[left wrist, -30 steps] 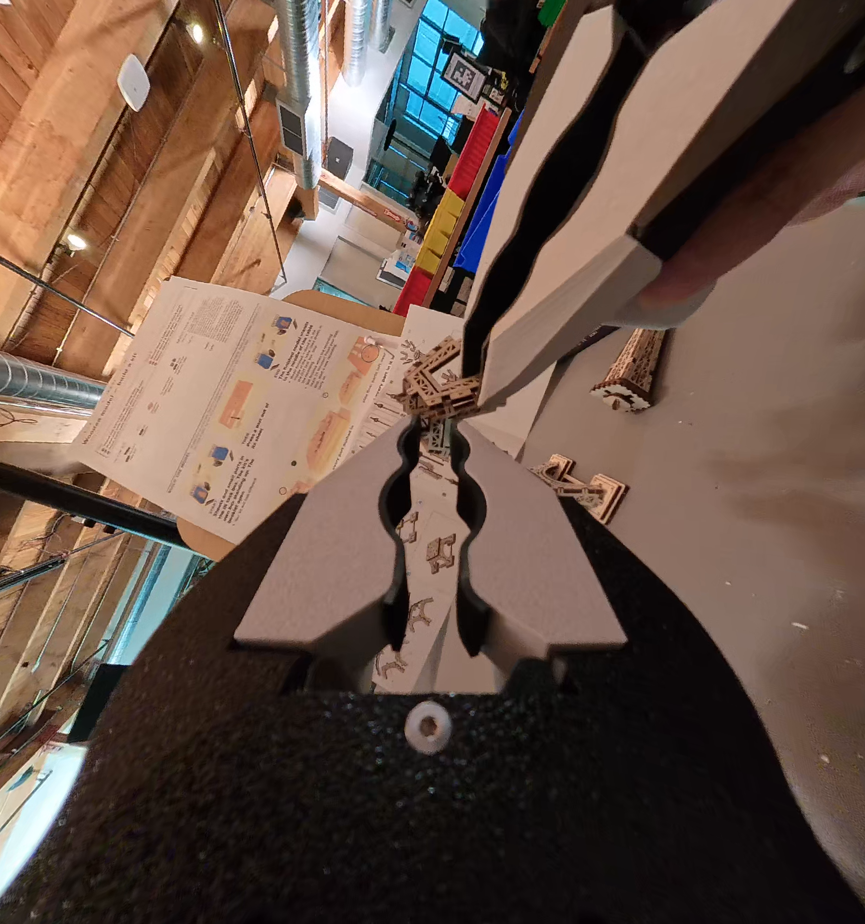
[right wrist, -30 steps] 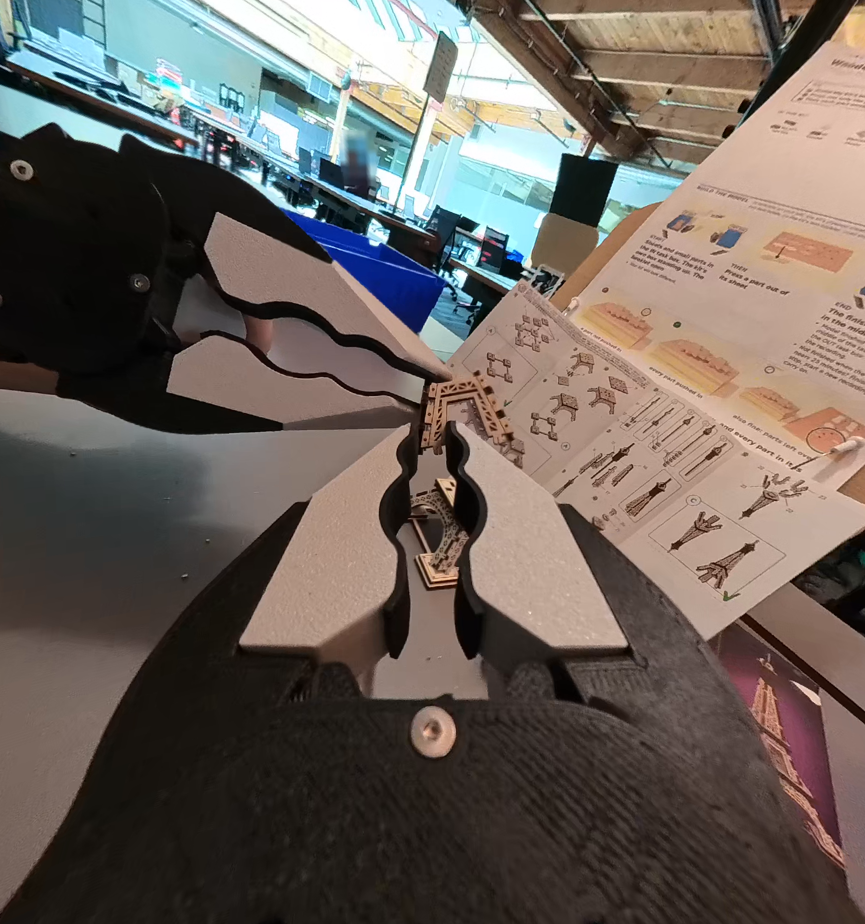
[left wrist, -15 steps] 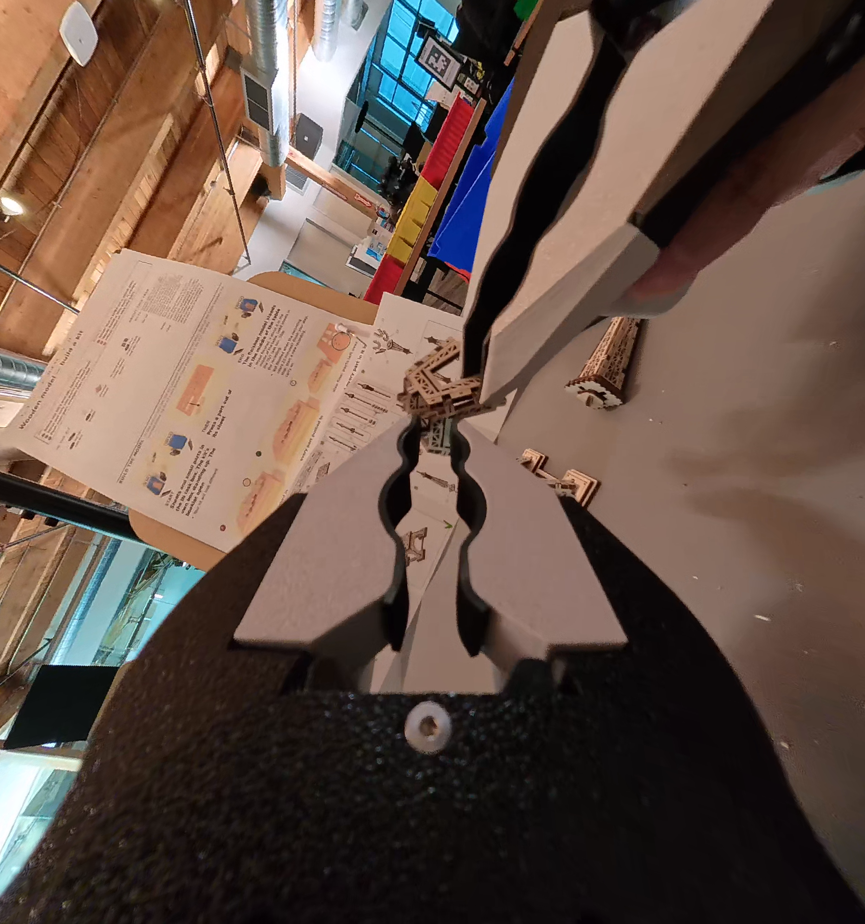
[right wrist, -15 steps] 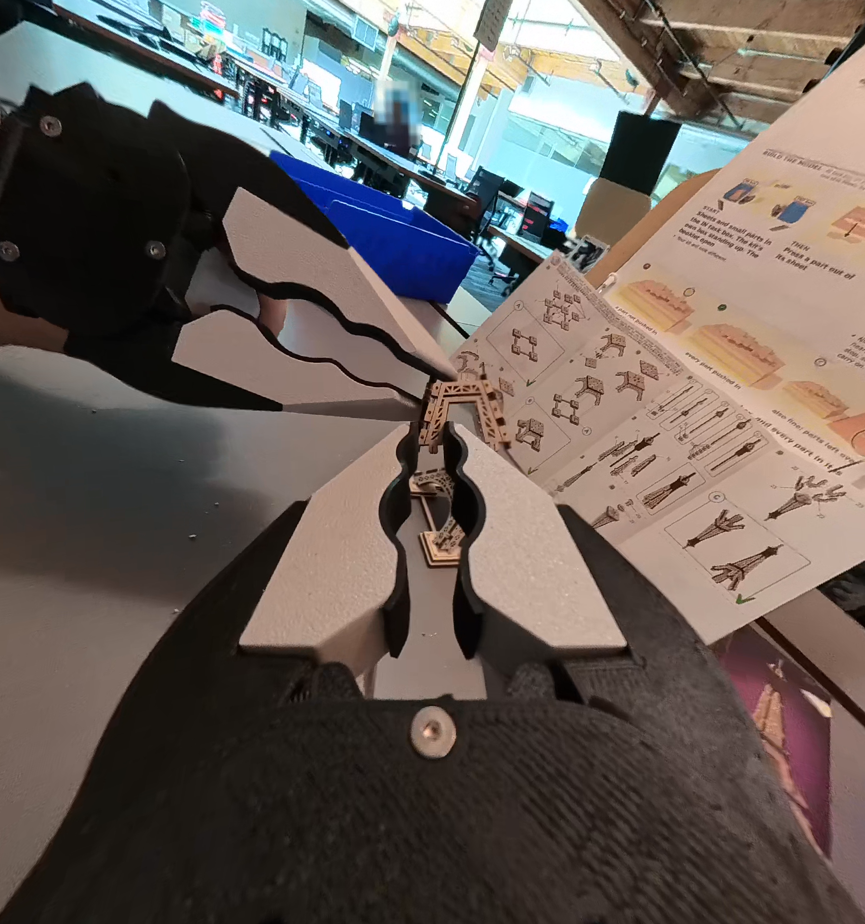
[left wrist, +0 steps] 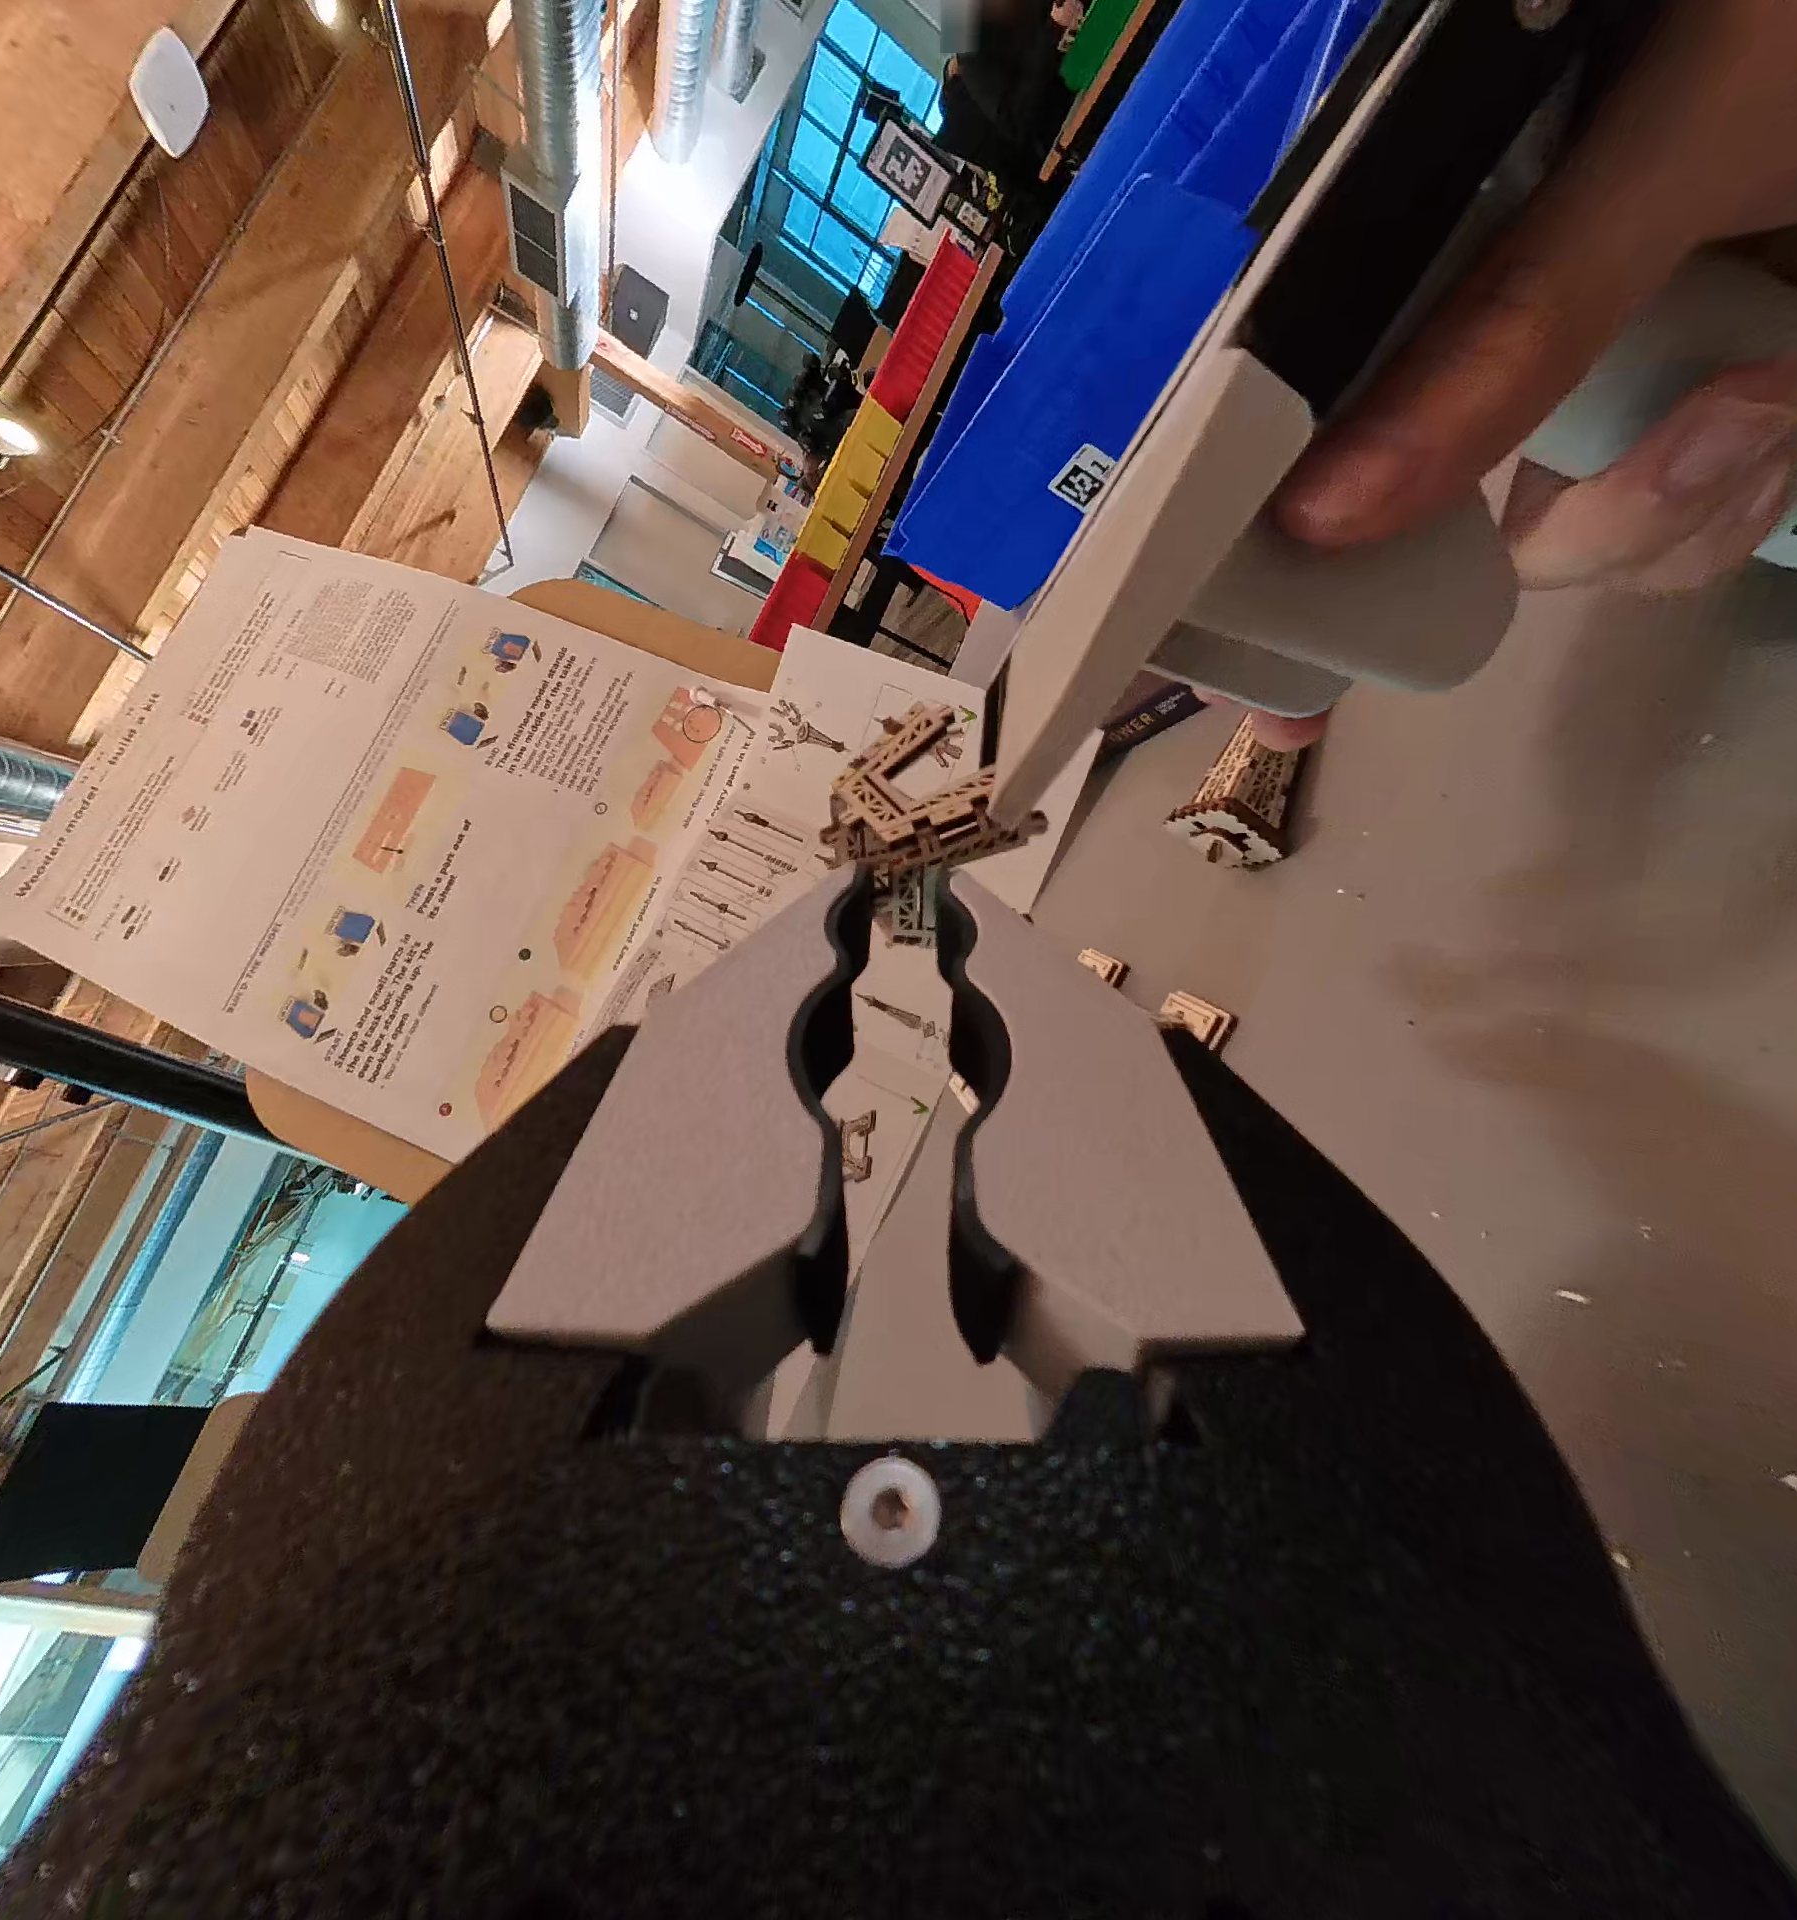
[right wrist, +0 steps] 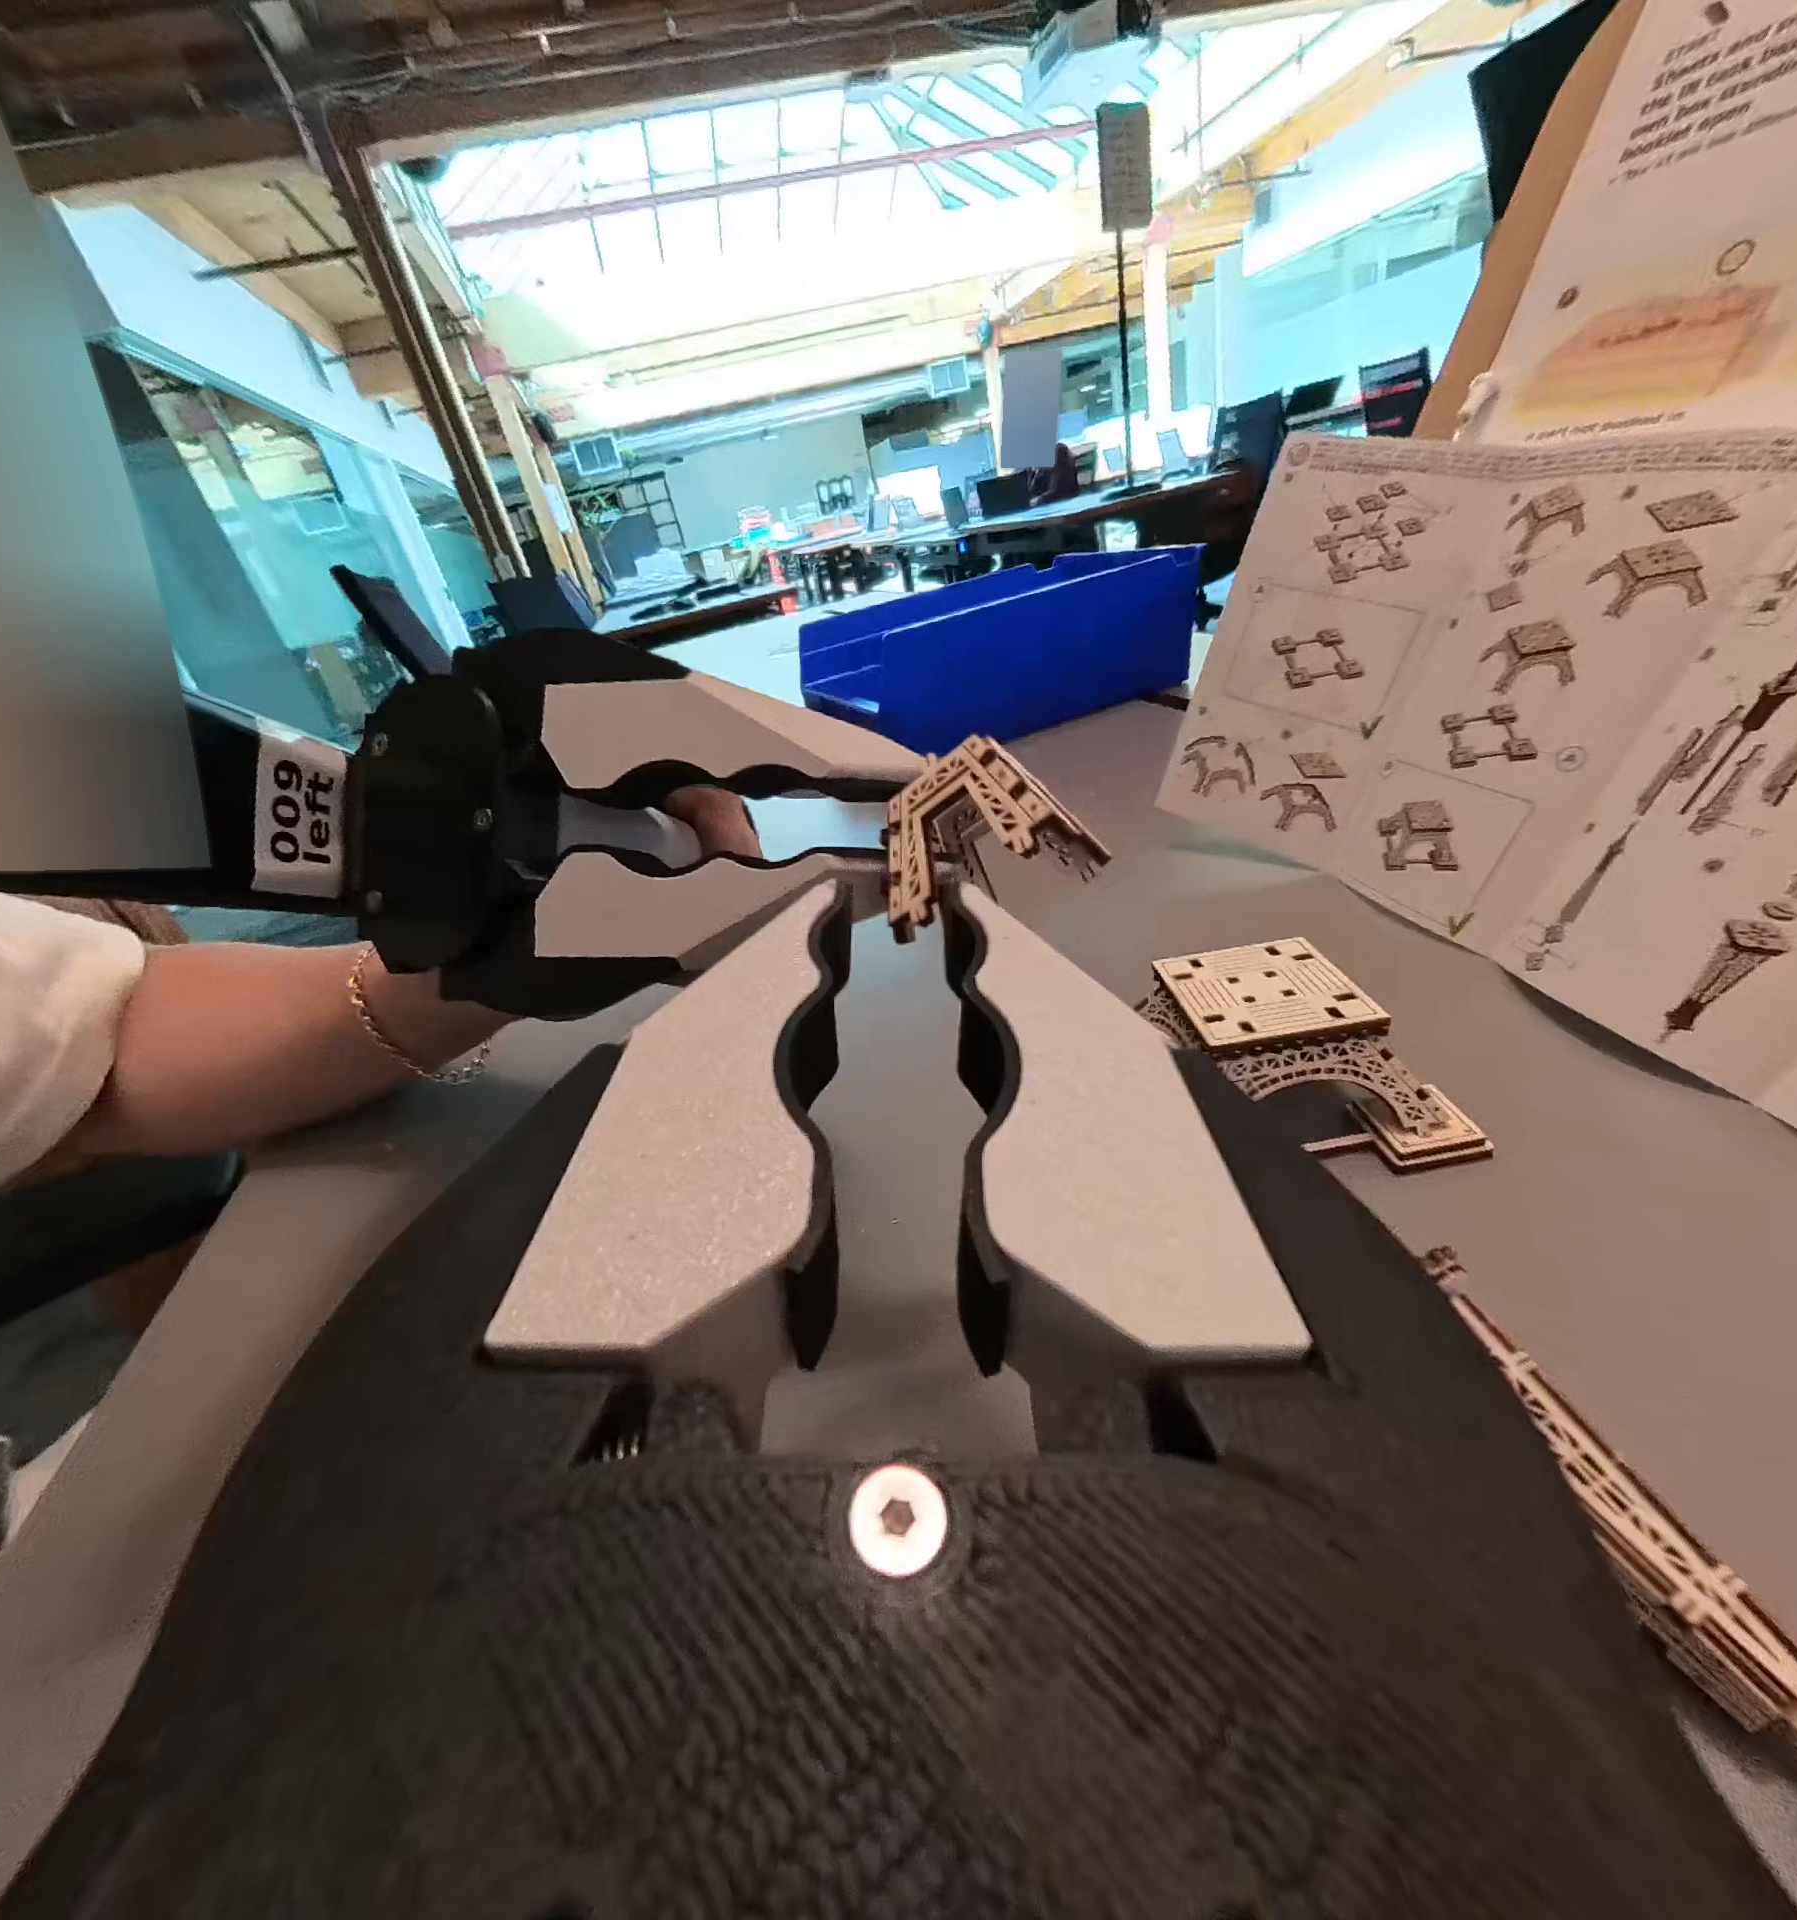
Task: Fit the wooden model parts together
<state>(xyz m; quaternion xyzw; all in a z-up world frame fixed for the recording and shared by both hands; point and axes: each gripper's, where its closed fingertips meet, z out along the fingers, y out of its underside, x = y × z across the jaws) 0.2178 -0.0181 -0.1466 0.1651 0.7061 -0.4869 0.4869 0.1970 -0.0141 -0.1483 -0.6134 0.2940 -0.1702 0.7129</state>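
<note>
A small wooden lattice frame (left wrist: 915,810) hangs in the air above the grey table, held from two sides. My left gripper (left wrist: 902,885) is shut on its lower part. My right gripper (right wrist: 902,896) is shut on one leg of the same frame (right wrist: 977,805). In the right wrist view the left gripper (right wrist: 883,823) comes in from the left and pinches the frame's corner. In the left wrist view the right gripper's tip (left wrist: 1008,795) touches the frame from the upper right. A wooden arched tower base (right wrist: 1289,1029) stands on the table to the right.
A long lattice tower section (right wrist: 1621,1538) lies at the right; it also shows in the left wrist view (left wrist: 1237,800). Instruction sheets (right wrist: 1548,727) stand propped behind the work area. A blue bin (right wrist: 998,644) sits farther back. A person's forearm (right wrist: 250,1039) rests at left.
The right gripper has swung round and tilted, so the tower base and long section now show at its right. Both grippers still hold the lattice frame, which stays in the air.
</note>
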